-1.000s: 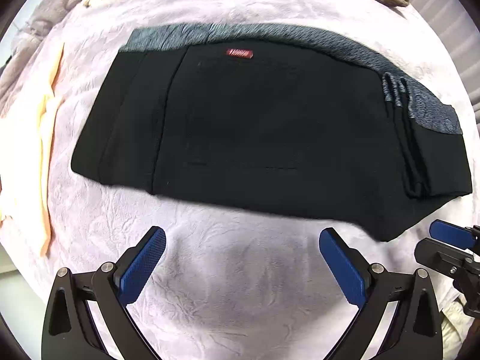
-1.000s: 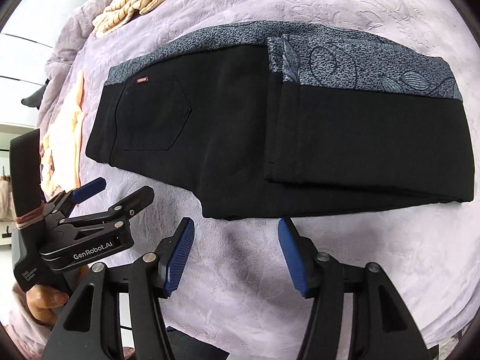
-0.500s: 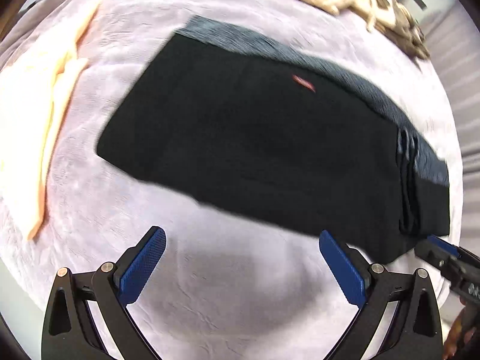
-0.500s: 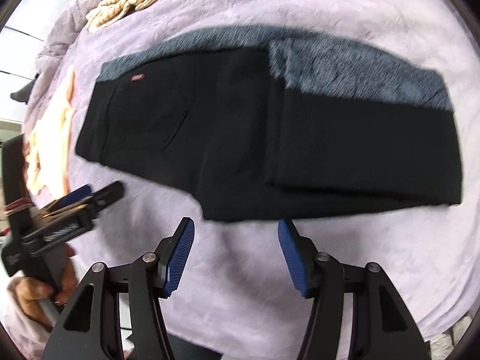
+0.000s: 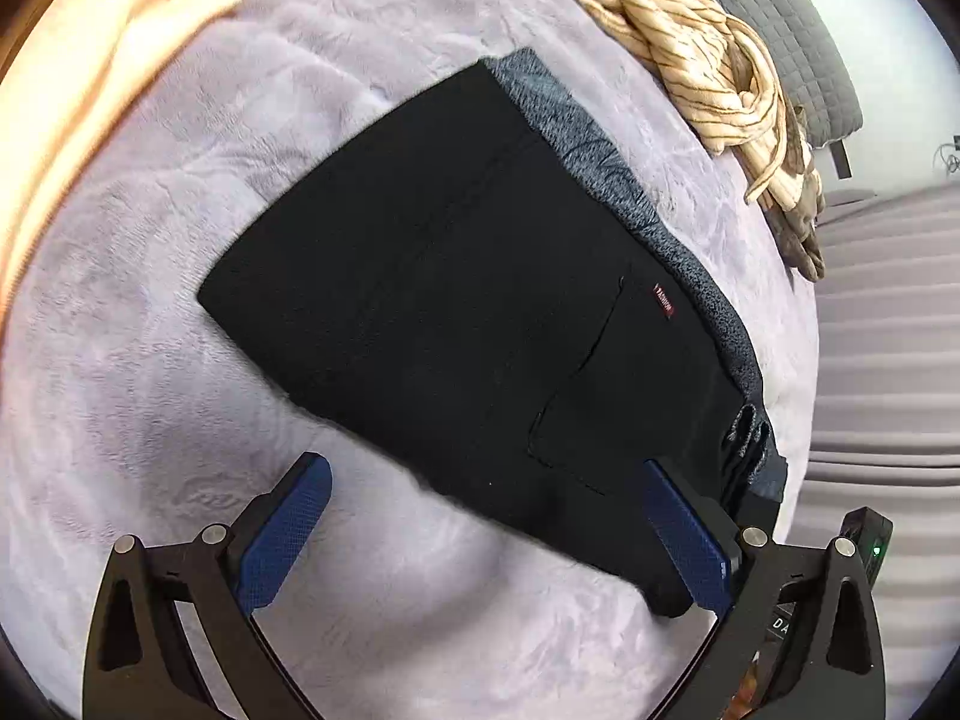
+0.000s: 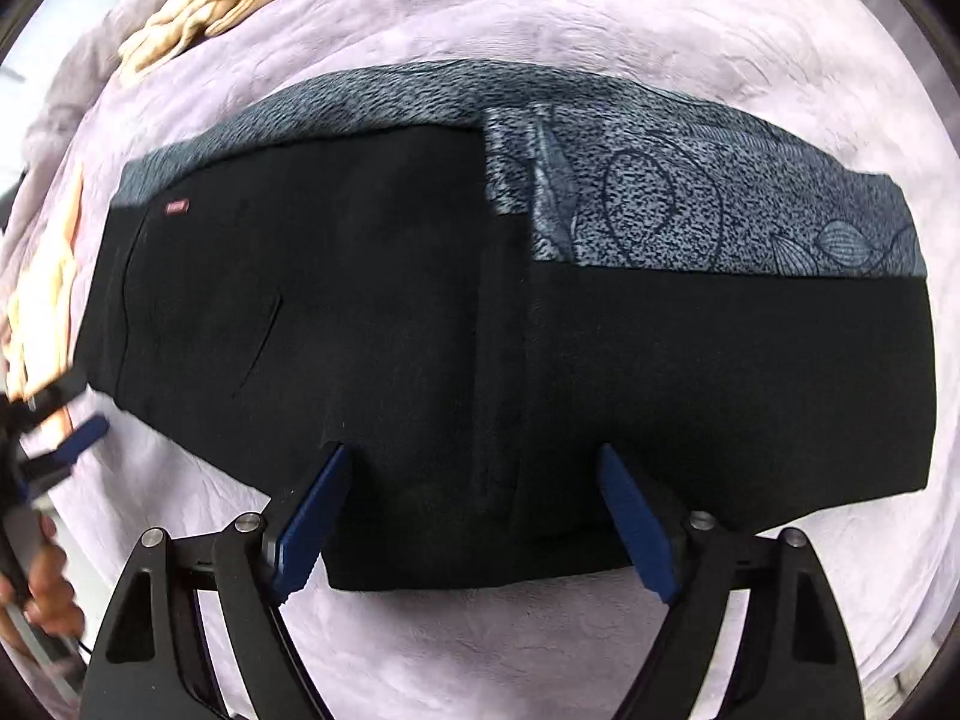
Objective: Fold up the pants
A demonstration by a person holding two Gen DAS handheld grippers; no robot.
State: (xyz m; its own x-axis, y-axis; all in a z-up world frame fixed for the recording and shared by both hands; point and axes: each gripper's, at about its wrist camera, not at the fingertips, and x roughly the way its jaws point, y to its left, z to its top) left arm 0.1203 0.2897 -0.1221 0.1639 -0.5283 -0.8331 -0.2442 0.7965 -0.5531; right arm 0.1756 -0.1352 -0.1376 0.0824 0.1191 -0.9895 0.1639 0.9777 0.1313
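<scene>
Left wrist: the left gripper (image 5: 486,531), fingers spread, hovers at the near edge of the pants (image 5: 480,312) on the blanket (image 5: 150,312).

Right wrist: the right gripper (image 6: 474,519), fingers also apart, straddles the near edge. Legs are already doubled over; a final fold probably remains.

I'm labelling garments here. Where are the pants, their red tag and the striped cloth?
pants (image 6: 420,324): right wrist view, on the black middle panel.
red tag (image 5: 663,300): left wrist view, on the tag's centre, beside the pocket.
striped cloth (image 5: 678,24): left wrist view, on its bunched folds.
</scene>
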